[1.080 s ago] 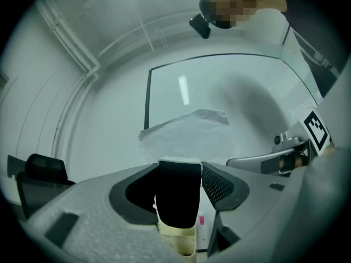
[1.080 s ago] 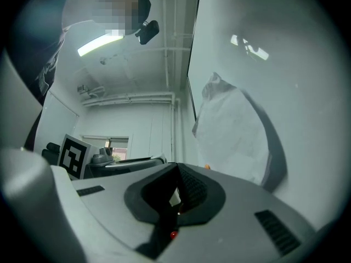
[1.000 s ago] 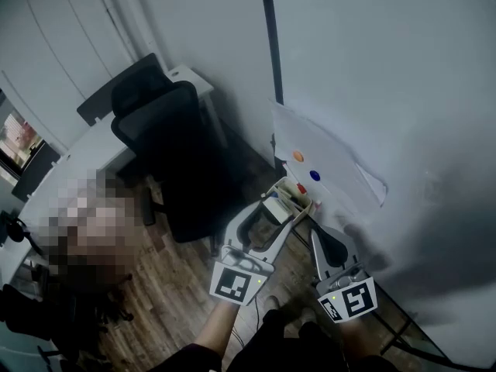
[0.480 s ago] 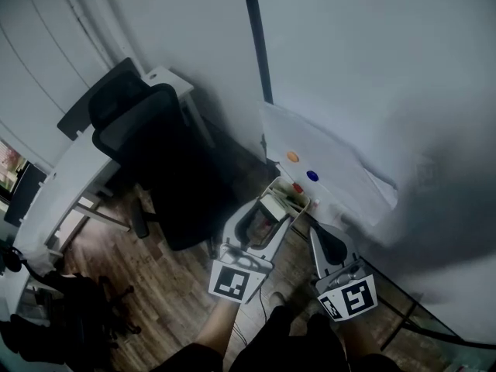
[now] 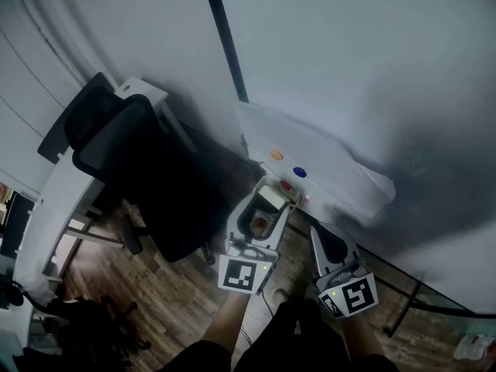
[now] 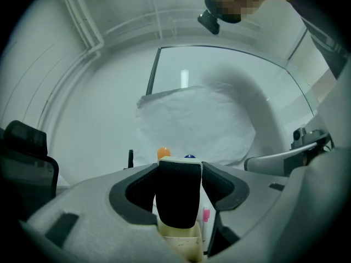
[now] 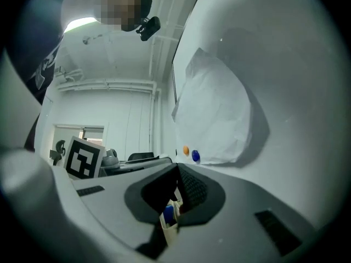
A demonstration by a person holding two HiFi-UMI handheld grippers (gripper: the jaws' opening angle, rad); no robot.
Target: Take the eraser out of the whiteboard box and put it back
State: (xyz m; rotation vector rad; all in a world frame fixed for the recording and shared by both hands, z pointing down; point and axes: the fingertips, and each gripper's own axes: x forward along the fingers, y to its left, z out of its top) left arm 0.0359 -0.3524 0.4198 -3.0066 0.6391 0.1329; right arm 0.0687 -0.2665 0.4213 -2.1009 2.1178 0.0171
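My left gripper (image 5: 266,205) is shut on the eraser (image 5: 271,198), a cream block with a black felt face (image 6: 178,193). It holds the eraser upright right at the mouth of the cream whiteboard box (image 5: 285,194), whose rim (image 6: 181,244) shows just under the eraser. Markers stand in the box, one pink (image 6: 206,215) and one with a blue cap (image 7: 168,213). My right gripper (image 5: 316,232) hangs to the right of the box, shut and holding nothing; between its jaws (image 7: 179,169) the box (image 7: 169,232) shows lower down.
The whiteboard (image 5: 349,68) fills the upper right, with a paper sheet (image 5: 329,169) pinned by an orange magnet (image 5: 277,155) and a blue magnet (image 5: 299,172). A black office chair (image 5: 132,161) and a white desk (image 5: 70,200) stand to the left on the wooden floor.
The head view has swung, so the chair and board sit further left. My left gripper has closed in on the box with the eraser still held. The right gripper has hardly moved.
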